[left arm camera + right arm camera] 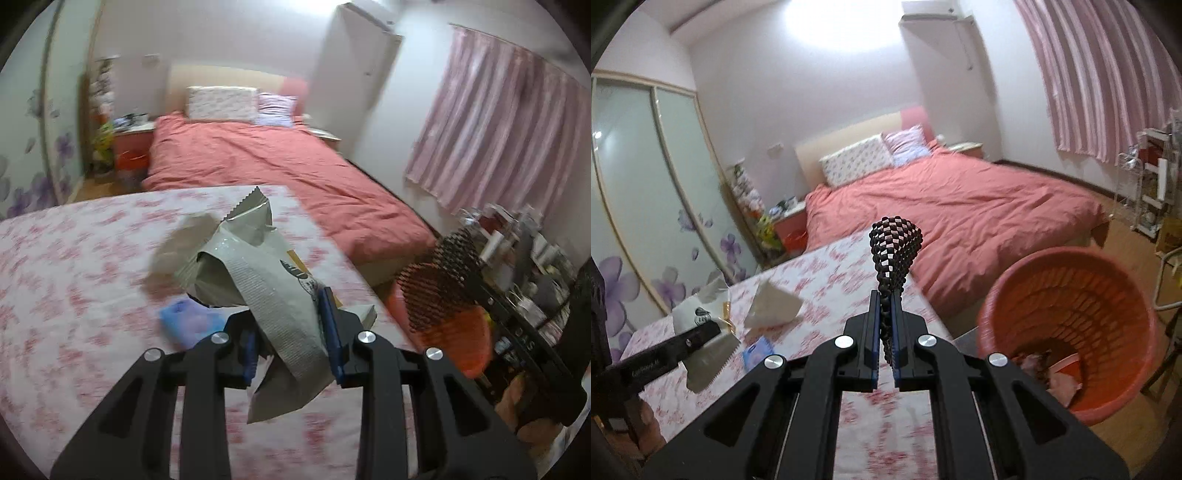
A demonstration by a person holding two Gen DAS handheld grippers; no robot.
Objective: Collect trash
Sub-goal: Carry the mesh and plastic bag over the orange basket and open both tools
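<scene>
My left gripper [290,334] is shut on a crumpled silver snack wrapper [258,266], held up over the table with the pink flowered cloth [74,277]. Below it on the cloth lie a small blue packet [184,319] and a blurred grey scrap of paper [177,247]. My right gripper [885,308] is shut on a black mesh net sleeve [895,243] that sticks up past its fingertips. In the right wrist view, the left gripper [701,338] carries the wrapper [709,356] at far left, near the paper scrap [772,306] and blue packet [757,350].
An orange plastic basket [997,295] with some trash at its bottom stands on the floor right of the table, also seen as the orange basket [461,339]. A bed with a red cover [960,206] lies beyond. Shelves of clutter [524,266] stand at the right under pink curtains.
</scene>
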